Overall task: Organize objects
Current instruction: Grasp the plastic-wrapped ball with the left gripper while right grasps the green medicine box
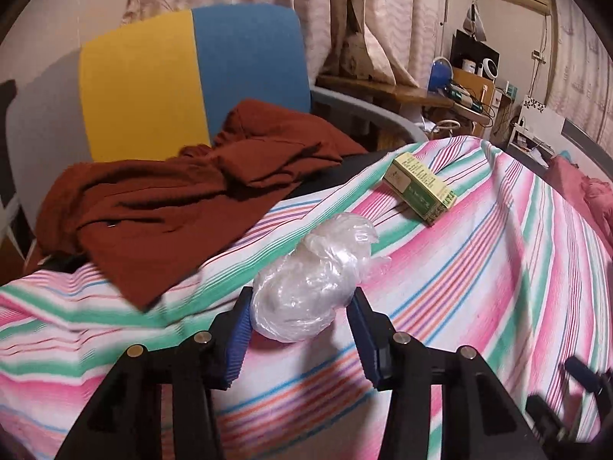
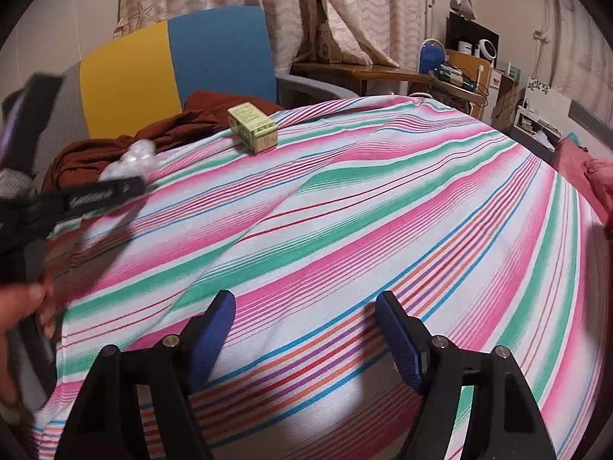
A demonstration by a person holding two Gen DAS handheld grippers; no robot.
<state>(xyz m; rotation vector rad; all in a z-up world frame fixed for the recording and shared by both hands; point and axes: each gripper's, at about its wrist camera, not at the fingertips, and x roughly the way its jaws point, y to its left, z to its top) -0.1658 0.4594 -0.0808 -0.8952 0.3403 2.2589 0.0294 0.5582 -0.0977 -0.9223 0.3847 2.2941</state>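
From the left wrist, the left gripper [image 1: 302,306] jaws are pinching a crumpled clear plastic bag [image 1: 310,280] lying on the striped sheet [image 1: 479,268]. From the right wrist, the right gripper [image 2: 304,329] jaws are hanging wide and empty, the green box [image 2: 253,127] sitting well beyond.

We see warm, dim indoor light, strong fisheye bending with dark corners, motion blur along the frame edges, and soft shadows on the striped sheet [image 2: 345,207].
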